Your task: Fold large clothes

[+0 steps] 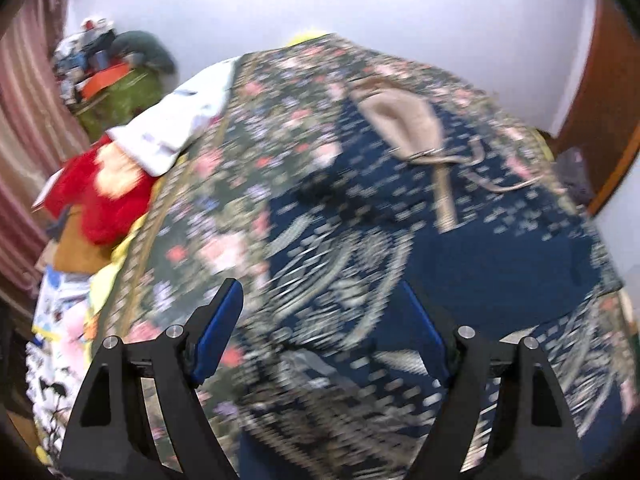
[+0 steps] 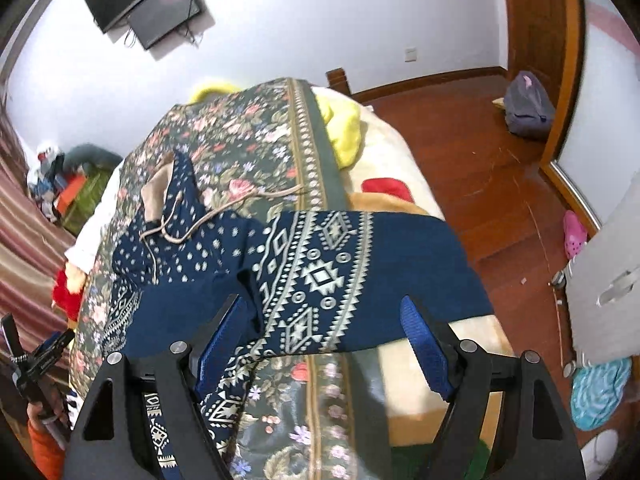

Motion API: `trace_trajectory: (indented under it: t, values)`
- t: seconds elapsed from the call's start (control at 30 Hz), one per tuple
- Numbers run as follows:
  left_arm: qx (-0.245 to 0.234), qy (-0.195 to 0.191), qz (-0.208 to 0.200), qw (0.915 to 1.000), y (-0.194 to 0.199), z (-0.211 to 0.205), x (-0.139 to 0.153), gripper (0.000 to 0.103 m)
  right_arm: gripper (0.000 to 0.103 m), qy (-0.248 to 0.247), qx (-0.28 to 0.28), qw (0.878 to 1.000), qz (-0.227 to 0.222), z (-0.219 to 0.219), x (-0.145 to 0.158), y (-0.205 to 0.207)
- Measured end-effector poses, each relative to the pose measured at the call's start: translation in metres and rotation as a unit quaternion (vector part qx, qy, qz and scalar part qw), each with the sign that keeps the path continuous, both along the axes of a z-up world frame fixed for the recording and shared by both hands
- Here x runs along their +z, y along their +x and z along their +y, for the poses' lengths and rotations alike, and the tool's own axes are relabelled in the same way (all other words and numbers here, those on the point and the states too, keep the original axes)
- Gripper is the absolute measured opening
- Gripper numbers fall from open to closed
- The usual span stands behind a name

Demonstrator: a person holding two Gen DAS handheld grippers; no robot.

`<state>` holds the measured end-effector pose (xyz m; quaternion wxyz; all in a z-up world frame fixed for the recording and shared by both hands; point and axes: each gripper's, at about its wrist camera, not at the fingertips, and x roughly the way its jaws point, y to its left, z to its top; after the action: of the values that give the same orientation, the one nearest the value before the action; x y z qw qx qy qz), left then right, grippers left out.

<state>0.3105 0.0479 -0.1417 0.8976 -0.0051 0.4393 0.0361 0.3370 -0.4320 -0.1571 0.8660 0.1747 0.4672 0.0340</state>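
Note:
A navy hooded garment (image 2: 320,264) with a white geometric pattern, a tan hood lining (image 2: 158,188) and tan drawstrings lies spread on a floral bedspread (image 2: 240,136). One sleeve stretches right across the bed edge. My right gripper (image 2: 324,332) is open just above that sleeve, holding nothing. In the blurred left wrist view the same garment (image 1: 460,252) fills the middle, its tan hood lining (image 1: 404,124) farther off. My left gripper (image 1: 328,320) is open above the patterned cloth, empty.
White cloth (image 1: 176,120) and a red plush toy (image 1: 104,196) lie at the bed's left side. A yellow blanket (image 2: 344,124) sits at the far right of the bed. Wooden floor (image 2: 500,200), a grey bag (image 2: 528,108) and a door lie to the right.

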Motion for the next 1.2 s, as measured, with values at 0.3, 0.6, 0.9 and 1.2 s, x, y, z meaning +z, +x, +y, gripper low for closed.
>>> trace_trajectory:
  t: [0.3,0.6,0.9,1.2]
  values:
    - [-0.080,-0.044,0.063,0.9939,0.055,-0.086,-0.034,0.080,0.091,0.066,-0.044,0.993,0.084,-0.052,-0.070,-0.009]
    - [-0.121,-0.060,0.142,0.9806,0.082,-0.140,-0.084,0.080,0.091,0.173,-0.076,0.975,0.114,-0.085,-0.119,0.009]
    - [-0.124,-0.036,0.124,0.9838,0.090,-0.158,-0.092,0.082,0.066,0.193,-0.112,0.968,0.116,-0.092,-0.147,0.045]
    - [-0.124,-0.040,0.122,0.9840,0.082,-0.150,-0.086,0.082,0.013,0.160,-0.150,0.972,0.080,-0.097,-0.132,0.066]
